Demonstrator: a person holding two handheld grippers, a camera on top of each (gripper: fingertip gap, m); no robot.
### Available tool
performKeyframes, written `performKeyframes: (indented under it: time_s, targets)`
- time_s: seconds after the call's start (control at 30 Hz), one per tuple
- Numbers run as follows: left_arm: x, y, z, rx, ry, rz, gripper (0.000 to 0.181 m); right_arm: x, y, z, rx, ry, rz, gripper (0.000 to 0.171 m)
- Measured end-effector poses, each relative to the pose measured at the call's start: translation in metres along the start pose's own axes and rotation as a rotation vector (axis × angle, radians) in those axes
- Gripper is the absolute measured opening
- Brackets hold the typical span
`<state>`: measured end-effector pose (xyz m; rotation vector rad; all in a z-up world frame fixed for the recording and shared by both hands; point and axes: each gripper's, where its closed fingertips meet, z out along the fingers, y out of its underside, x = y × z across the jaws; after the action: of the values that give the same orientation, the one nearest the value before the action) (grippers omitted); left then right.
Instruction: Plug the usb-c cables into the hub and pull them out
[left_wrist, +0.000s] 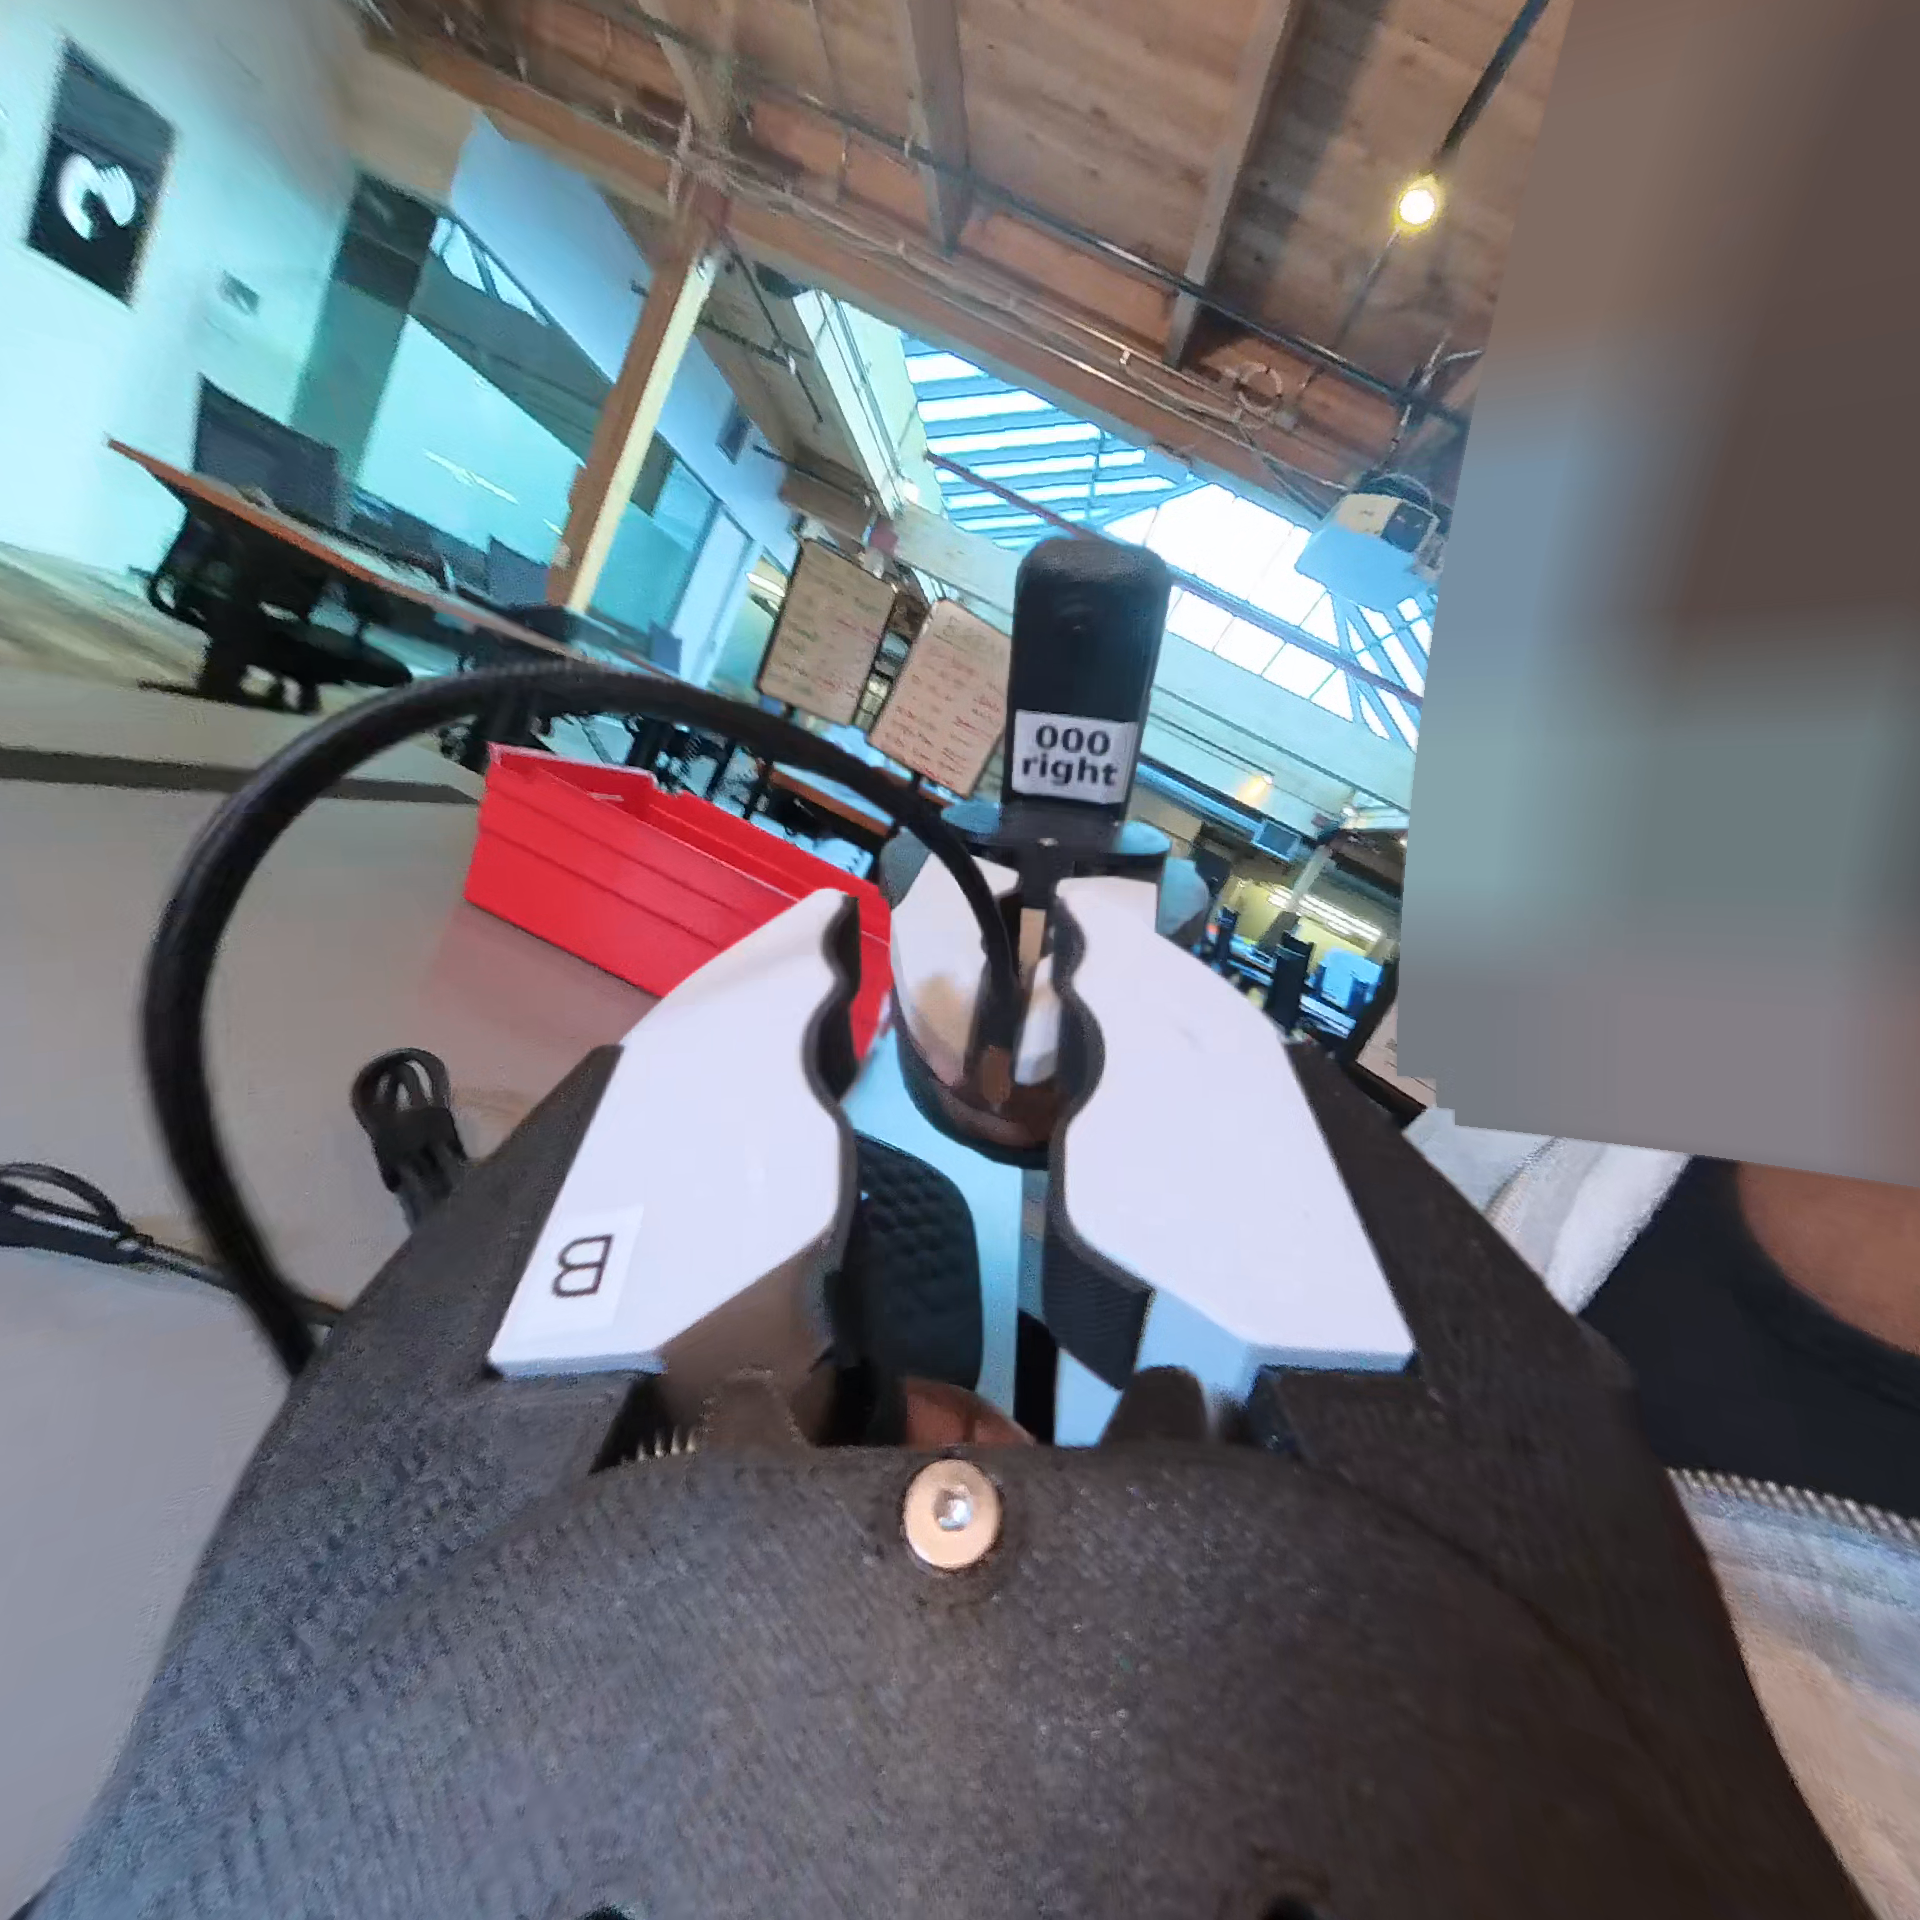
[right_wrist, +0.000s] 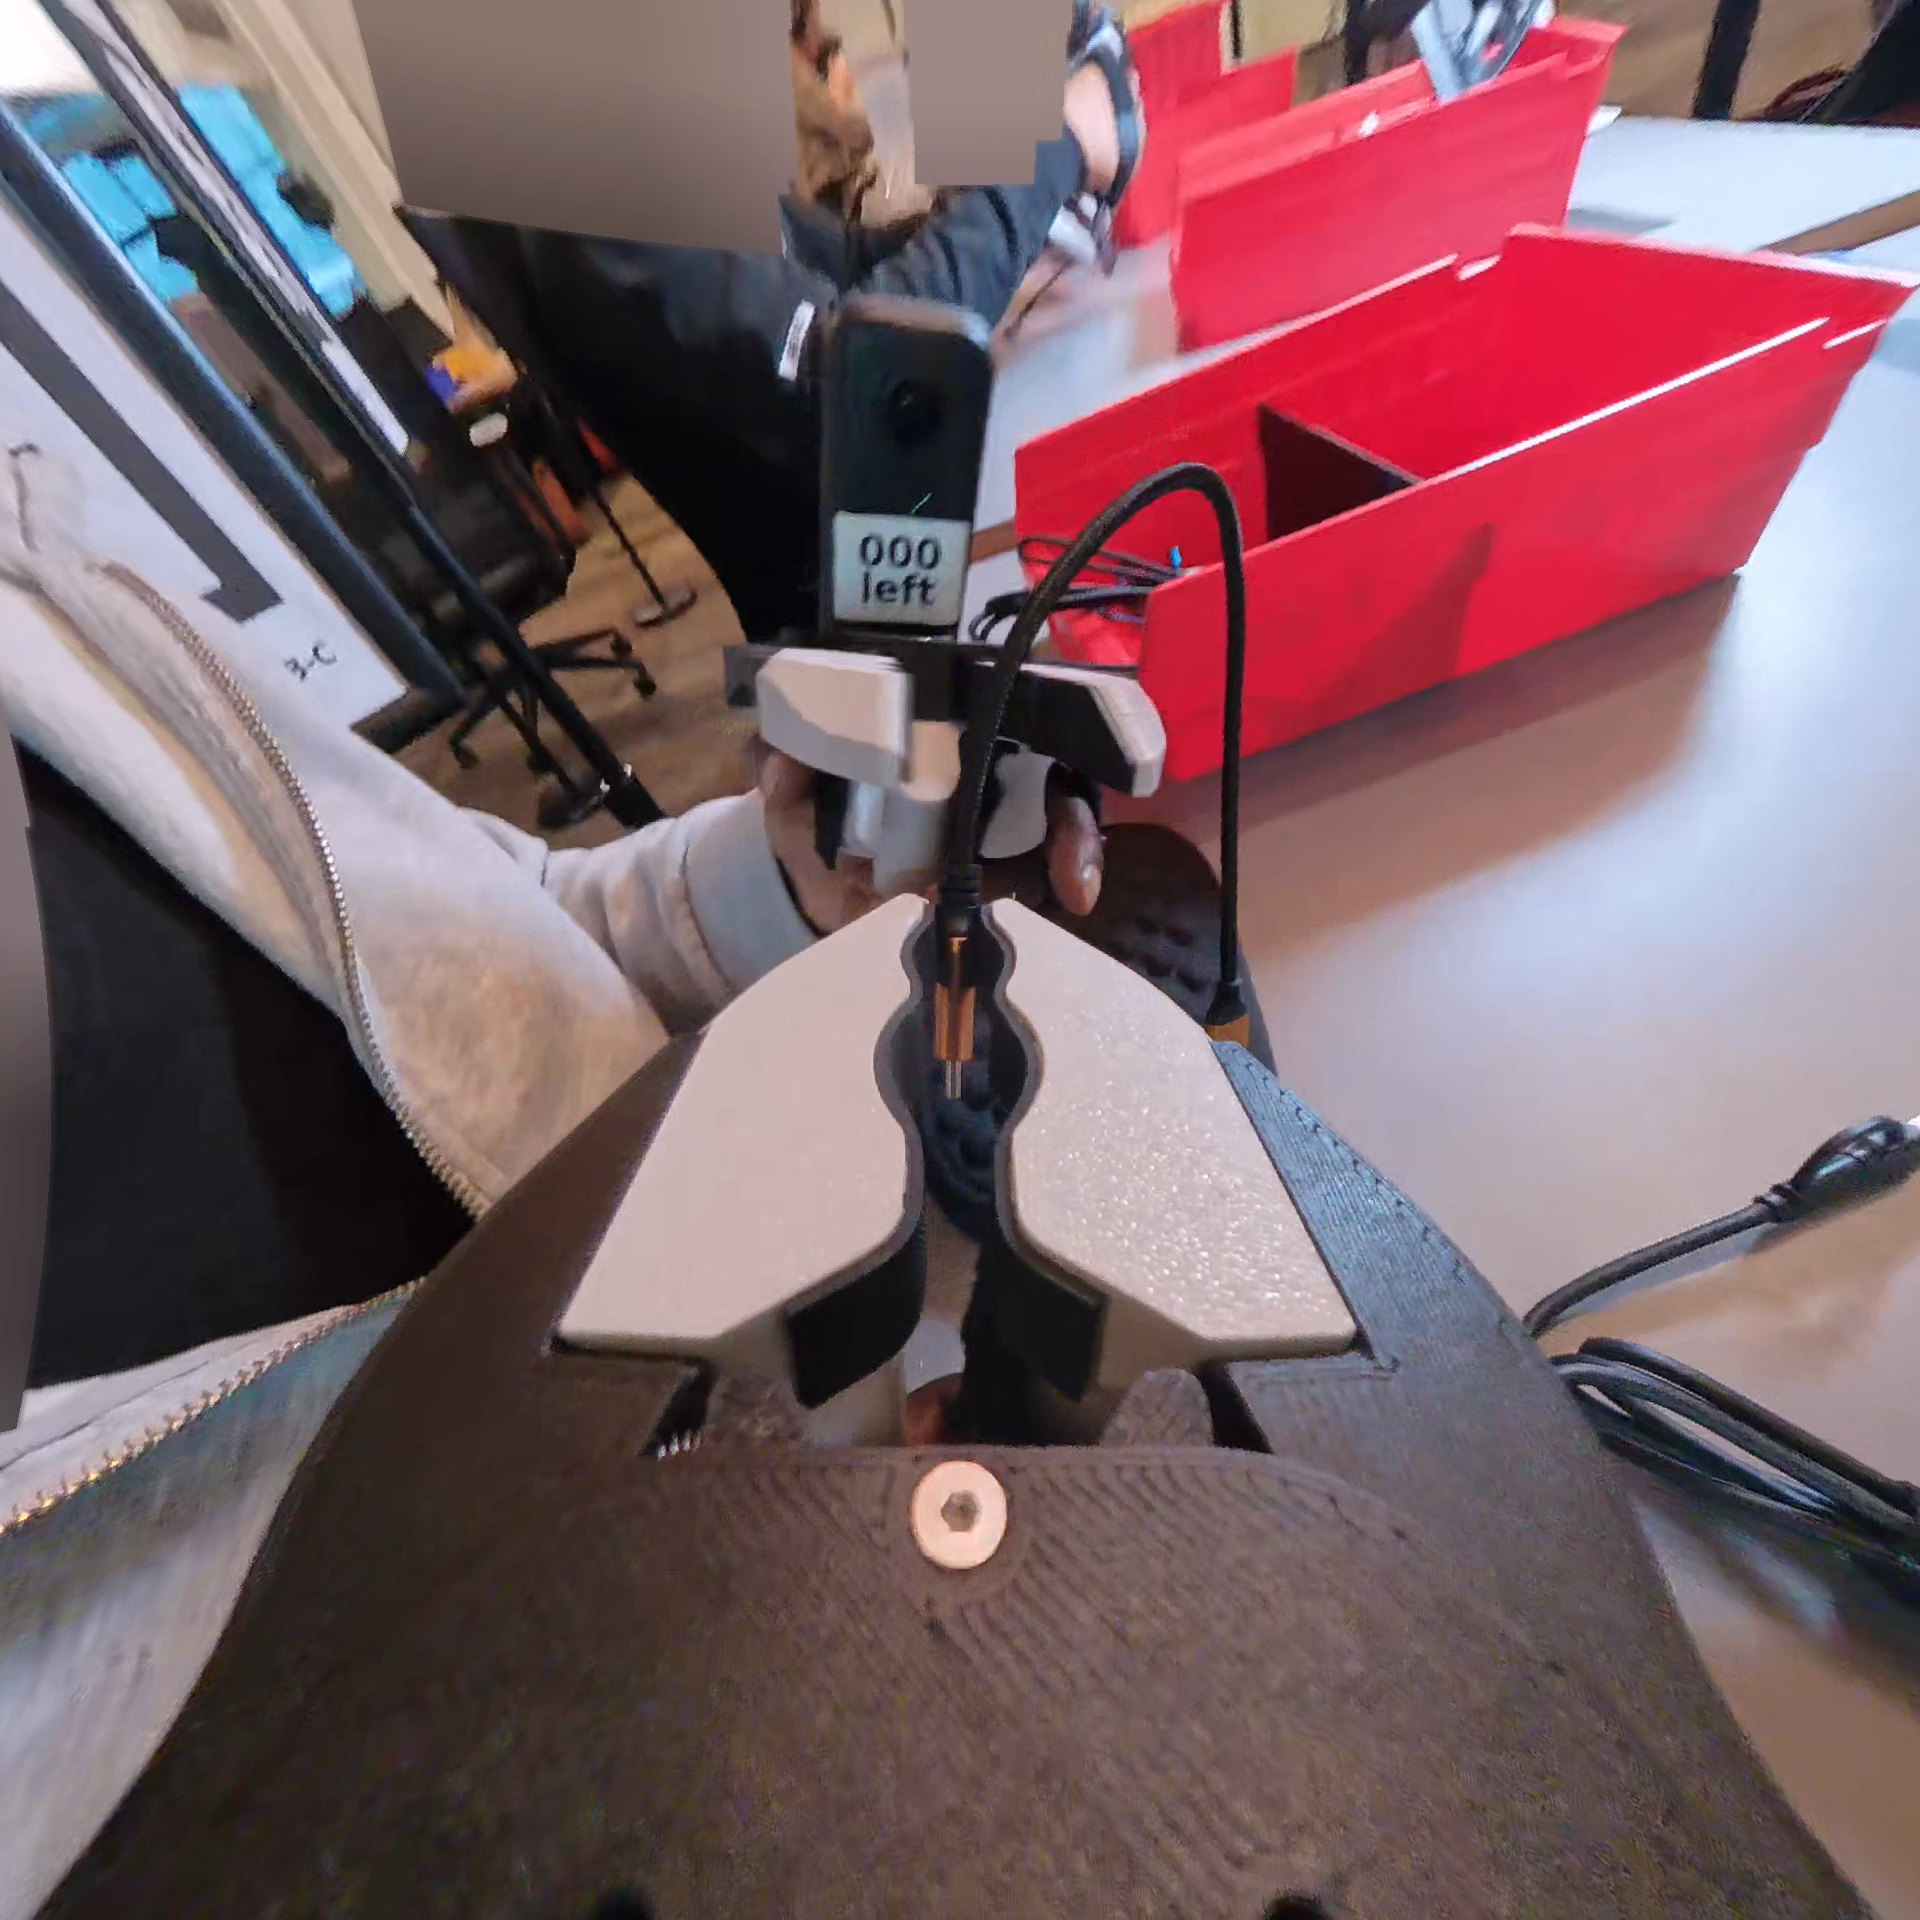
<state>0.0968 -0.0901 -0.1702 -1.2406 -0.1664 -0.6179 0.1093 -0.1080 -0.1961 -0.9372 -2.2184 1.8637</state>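
A black braided usb-c cable (right_wrist: 1234, 665) has a copper-collared plug (right_wrist: 951, 1003) at each end. My right gripper (right_wrist: 956, 920) is shut on one plug, tip pointing back at the camera. From there the cable arcs up and right, and its other plug (right_wrist: 1226, 1003) hangs free above the table. My left gripper (left_wrist: 956, 925) is open and empty, facing the right gripper (left_wrist: 987, 997) closely. In the left wrist view the cable (left_wrist: 177, 977) makes a wide loop to the left. The left gripper (right_wrist: 951, 727) shows just behind the held plug. I see no hub.
A red bin (right_wrist: 1455, 499) with a black divider stands on the grey table (right_wrist: 1558, 935), with more red bins behind. It also shows in the left wrist view (left_wrist: 665, 883). Loose black cables (right_wrist: 1714, 1434) lie at the right. A bundled cable (left_wrist: 405, 1122) lies at the left. A person's grey sleeve (right_wrist: 468, 935) is close. The grippers are tip to tip, or close to it.
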Motion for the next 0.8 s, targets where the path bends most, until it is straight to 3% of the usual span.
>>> performKeyframes:
  time_s: [0.07, 0.13, 0.17, 0.2, 0.27, 0.4, 0.6, 0.73, 0.8]
  targets:
    - [0.003, 0.003, 0.005, 0.003, 0.027, -0.016, 0.008, 0.003, 0.003, 0.002, -0.038, 0.027, -0.011, 0.006]
    - [-0.002, -0.003, 0.006, 0.062, -0.007, -0.061, 0.006, 0.011, -0.004, -0.002, 0.008, 0.092, -0.065, 0.007]
    - [-0.006, -0.010, 0.004, 0.115, -0.036, -0.100, 0.006, 0.013, -0.012, -0.006, 0.070, 0.123, -0.122, 0.016]
    - [-0.012, -0.018, 0.000, 0.180, -0.068, -0.154, 0.006, 0.015, -0.021, -0.011, 0.138, 0.181, -0.199, 0.037]
    - [-0.018, -0.032, -0.009, 0.294, -0.074, -0.293, 0.005, 0.021, -0.030, -0.024, 0.234, 0.370, -0.443, 0.053]
    - [-0.022, -0.037, -0.013, 0.391, -0.069, -0.477, 0.005, 0.014, -0.030, -0.022, 0.254, 0.574, -0.834, 0.046]
    - [-0.020, -0.033, -0.008, 0.385, -0.083, -0.555, 0.005, 0.009, -0.036, -0.011, 0.208, 0.662, -1.104, 0.028]
    - [-0.014, -0.034, -0.006, 0.372, -0.040, -0.573, 0.005, 0.010, -0.034, -0.007, 0.140, 0.691, -1.238, 0.027]
    - [-0.012, -0.033, -0.004, 0.356, -0.028, -0.568, 0.005, 0.009, -0.035, -0.008, 0.143, 0.689, -1.243, 0.015]
